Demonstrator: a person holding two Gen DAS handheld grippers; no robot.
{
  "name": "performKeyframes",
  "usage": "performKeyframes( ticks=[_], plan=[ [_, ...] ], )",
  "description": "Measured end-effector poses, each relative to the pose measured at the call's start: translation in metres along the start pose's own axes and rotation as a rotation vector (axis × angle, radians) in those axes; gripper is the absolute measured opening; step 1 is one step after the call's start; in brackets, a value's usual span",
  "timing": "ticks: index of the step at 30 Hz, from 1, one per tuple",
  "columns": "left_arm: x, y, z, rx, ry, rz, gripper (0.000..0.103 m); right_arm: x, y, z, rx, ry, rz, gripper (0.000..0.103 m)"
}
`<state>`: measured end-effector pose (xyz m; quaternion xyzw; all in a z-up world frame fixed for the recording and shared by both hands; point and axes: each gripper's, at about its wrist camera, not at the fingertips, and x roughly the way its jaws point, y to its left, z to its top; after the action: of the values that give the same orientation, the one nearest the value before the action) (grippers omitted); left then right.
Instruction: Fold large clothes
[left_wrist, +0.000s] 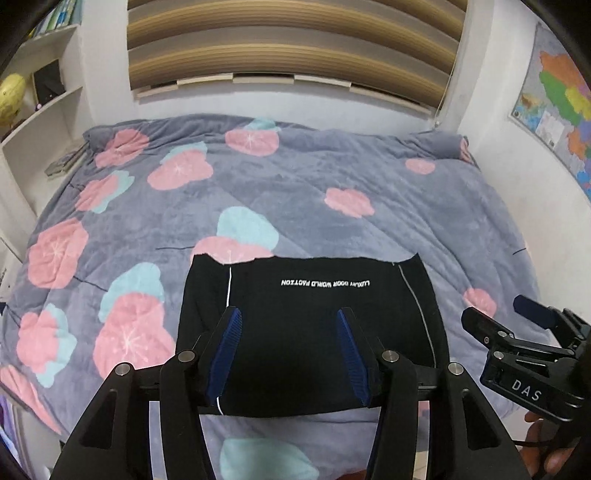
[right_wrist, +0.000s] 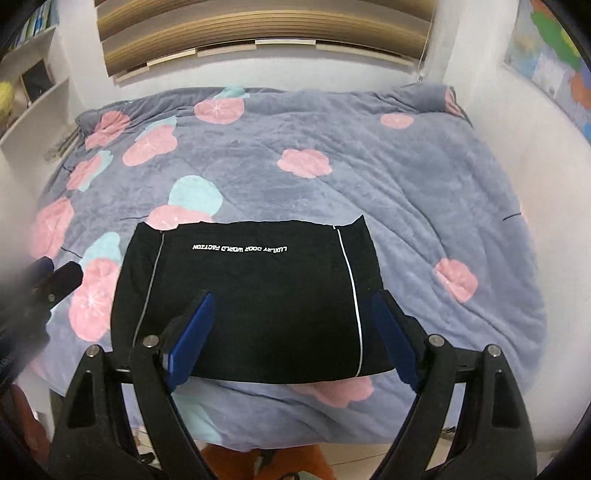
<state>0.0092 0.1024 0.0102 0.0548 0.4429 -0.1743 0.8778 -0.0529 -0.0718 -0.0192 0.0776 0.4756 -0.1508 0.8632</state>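
Note:
A black garment (left_wrist: 310, 332) lies folded into a flat rectangle near the front edge of the bed, with white lettering and thin white piping; it also shows in the right wrist view (right_wrist: 251, 302). My left gripper (left_wrist: 290, 314) is open and empty, held above the garment's near half. My right gripper (right_wrist: 293, 299) is open and empty, above the garment's near right part. The right gripper also shows at the right of the left wrist view (left_wrist: 517, 332). The left gripper shows blurred at the left edge of the right wrist view (right_wrist: 51, 284).
The bed is covered by a grey blanket (left_wrist: 295, 192) with pink and teal flowers. White shelves (left_wrist: 40, 122) stand at the left, window blinds (left_wrist: 291, 44) behind the bed, a map (left_wrist: 557, 107) on the right wall.

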Motion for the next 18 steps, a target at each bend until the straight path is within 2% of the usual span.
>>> performKeyframes(
  ticks=[5,7,11,18],
  plan=[
    [0.003,0.005,-0.002,-0.003,-0.005,0.054,0.055,0.007,0.000,-0.001,-0.001,0.022,0.001,0.085],
    [0.000,0.008,-0.005,-0.005,-0.039,0.101,0.055,0.009,0.000,-0.003,0.004,0.029,-0.001,0.085],
    [-0.001,0.009,-0.009,0.008,-0.057,0.178,0.055,0.018,0.000,-0.006,0.007,0.058,0.002,0.085],
    [0.000,0.012,-0.009,-0.008,-0.053,0.206,0.055,0.019,0.006,-0.006,-0.008,0.060,0.000,0.086]
  ],
)
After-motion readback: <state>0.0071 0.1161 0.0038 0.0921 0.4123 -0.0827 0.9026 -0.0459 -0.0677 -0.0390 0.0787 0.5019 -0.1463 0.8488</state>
